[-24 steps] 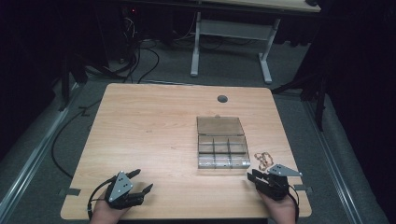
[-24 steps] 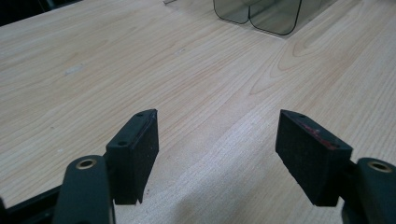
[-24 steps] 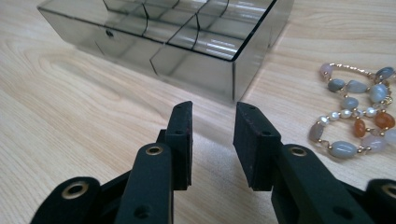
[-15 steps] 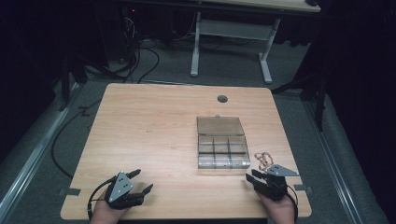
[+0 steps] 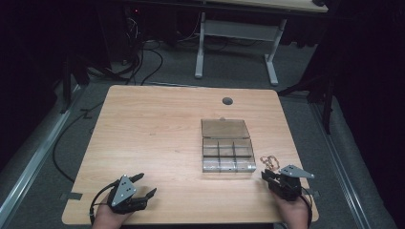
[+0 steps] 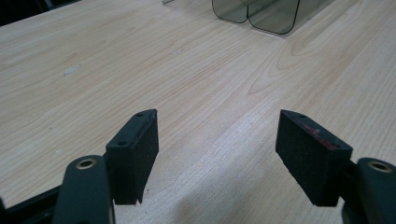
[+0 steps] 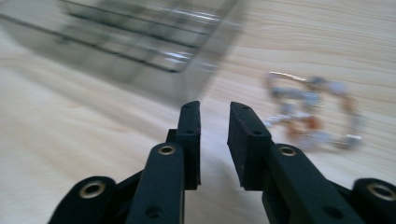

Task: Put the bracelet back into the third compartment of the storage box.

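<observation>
High view: right gripper [image 5: 269,177] rests near the light wooden table [image 5: 157,133] edge, jaws narrowly parted and empty, with the beaded chain bracelet [image 5: 270,161] just beside it at 12 o'clock. Left gripper [image 5: 144,185] sits wide open, empty; the clear plastic compartment box [image 5: 227,150] lies at its 2 o'clock.

In the right gripper view the clear plastic compartment box [image 7: 140,42] is smeared by motion blur and cut off by the top edge, and the beaded chain bracelet [image 7: 313,109] is too blurred to tell its links. The left gripper view crops the box [image 6: 266,14] at the top.
</observation>
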The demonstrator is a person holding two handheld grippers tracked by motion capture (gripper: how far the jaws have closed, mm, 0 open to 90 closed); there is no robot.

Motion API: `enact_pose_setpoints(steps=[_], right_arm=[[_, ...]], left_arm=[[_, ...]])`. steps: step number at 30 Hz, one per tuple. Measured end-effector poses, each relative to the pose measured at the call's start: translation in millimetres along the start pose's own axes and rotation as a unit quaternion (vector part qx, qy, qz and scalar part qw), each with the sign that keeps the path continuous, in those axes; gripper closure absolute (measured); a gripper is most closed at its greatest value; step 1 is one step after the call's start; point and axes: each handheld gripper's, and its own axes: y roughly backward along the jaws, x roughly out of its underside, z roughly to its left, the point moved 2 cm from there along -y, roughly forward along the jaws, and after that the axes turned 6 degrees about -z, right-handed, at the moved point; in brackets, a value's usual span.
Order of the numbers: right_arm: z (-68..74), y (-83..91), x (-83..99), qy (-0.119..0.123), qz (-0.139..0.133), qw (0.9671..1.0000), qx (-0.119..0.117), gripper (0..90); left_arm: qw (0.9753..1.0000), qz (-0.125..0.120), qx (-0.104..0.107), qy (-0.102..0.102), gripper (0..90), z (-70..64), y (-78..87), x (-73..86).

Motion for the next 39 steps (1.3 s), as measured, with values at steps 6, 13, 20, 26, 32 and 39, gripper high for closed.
enact_pose_setpoints(steps=[6,13,20,26,32,39], right_arm=[[-24.2,-1.7,-10.4,-0.020,0.018,0.9993,0.027,90.0],[-49.5,-23.4,-30.8,-0.037,0.037,0.9974,0.049,90.0],[-57.6,-45.7,-31.5,-0.031,0.075,0.9951,0.057,90.0],[-50.5,-43.9,-27.0,-0.025,0.073,0.9960,0.045,90.0],[-35.1,-35.2,-18.1,-0.017,0.064,0.9974,0.027,90.0],[-10.9,-23.3,-6.6,-0.006,0.052,0.9986,0.004,90.0]], left_arm=[[1.0000,-0.001,0.002,-0.003,30.7,-0.4,0.3,0.0],[1.0000,-0.001,0.002,-0.002,30.7,-0.4,0.1,0.0],[1.0000,-0.001,0.001,-0.002,30.7,-0.1,0.5,0.2],[1.0000,-0.001,0.001,-0.003,30.7,-0.3,0.4,0.1],[1.0000,0.000,0.001,-0.003,30.8,-0.4,0.3,0.1],[1.0000,0.001,0.002,-0.004,30.8,-0.6,0.4,0.1]])
